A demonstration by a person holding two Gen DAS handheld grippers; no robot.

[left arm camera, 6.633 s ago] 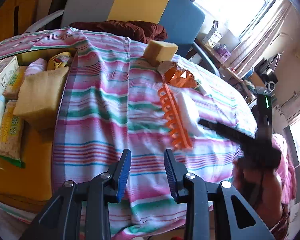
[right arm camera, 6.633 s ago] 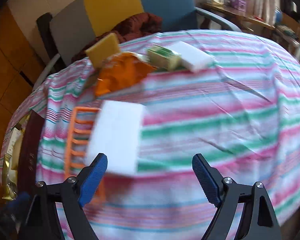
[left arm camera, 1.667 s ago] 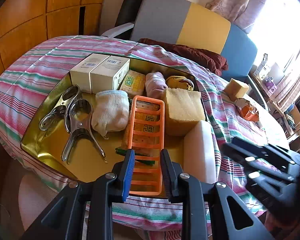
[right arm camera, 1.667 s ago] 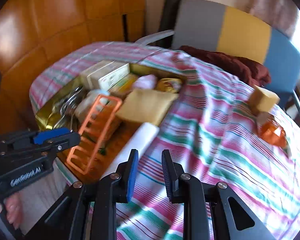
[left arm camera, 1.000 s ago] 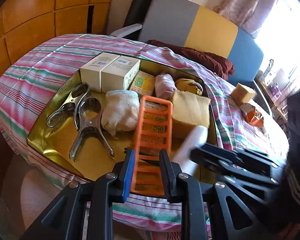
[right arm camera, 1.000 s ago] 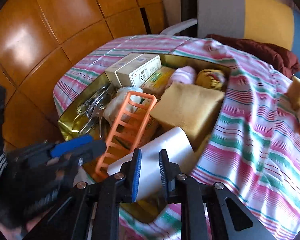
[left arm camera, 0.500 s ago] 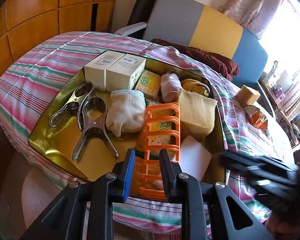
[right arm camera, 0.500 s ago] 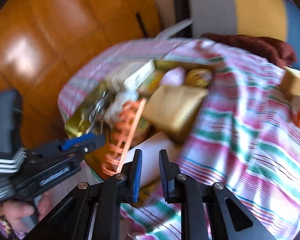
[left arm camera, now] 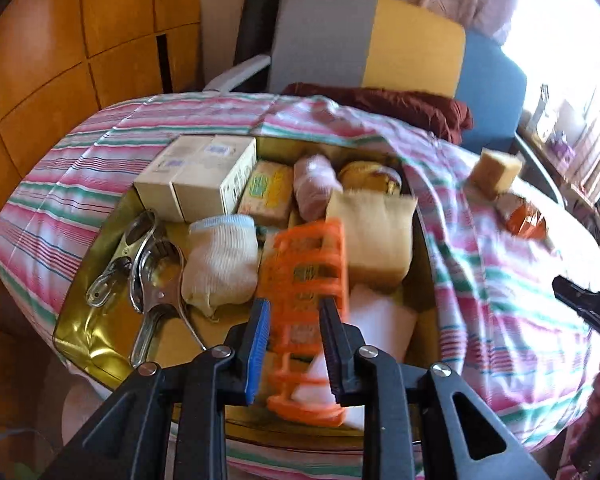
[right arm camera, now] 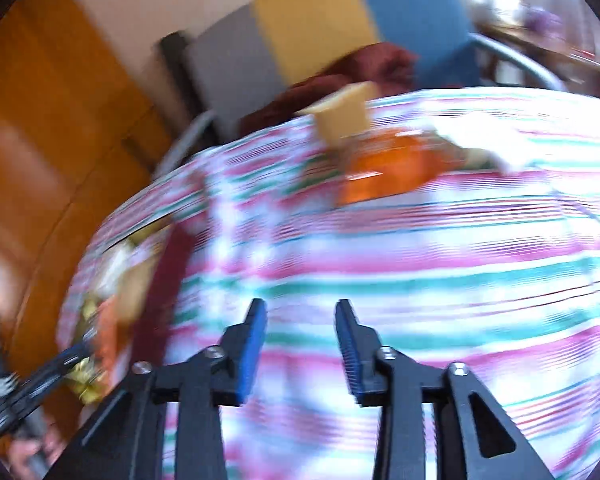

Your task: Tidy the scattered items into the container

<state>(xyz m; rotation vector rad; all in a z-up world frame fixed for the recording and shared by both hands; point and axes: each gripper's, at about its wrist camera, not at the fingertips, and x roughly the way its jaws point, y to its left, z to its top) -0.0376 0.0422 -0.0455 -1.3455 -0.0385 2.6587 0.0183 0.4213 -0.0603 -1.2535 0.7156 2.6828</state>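
The left gripper (left arm camera: 294, 340) is poised over the near edge of the gold tray (left arm camera: 82, 334), its jaws apart with the orange rack (left arm camera: 306, 280) between them. The rack is blurred and appears to rest loose on the tray's contents, so this is judged a release, not a carry. A slotted plastic lattice, rigid and light, it lies across softer things. Beside it on the right sits a white block (left arm camera: 380, 318) with smooth flat faces; beyond that is a tan sponge (left arm camera: 374, 232), coarse and square-cut. Left of the rack are a ribbed, rolled sock (left arm camera: 220, 264) and shiny metal clamps (left arm camera: 148, 264), with cardboard boxes (left arm camera: 198, 178) along the far wall of the tray.

The right gripper (right arm camera: 300, 344) is empty, jaws apart, over the striped cloth (right arm camera: 420, 272) on the desk. It faces the items not yet tidied: a yellow sponge cube (right arm camera: 342, 114) and a crinkled orange packet (right arm camera: 388, 168) at the far side. That view is heavily blurred.
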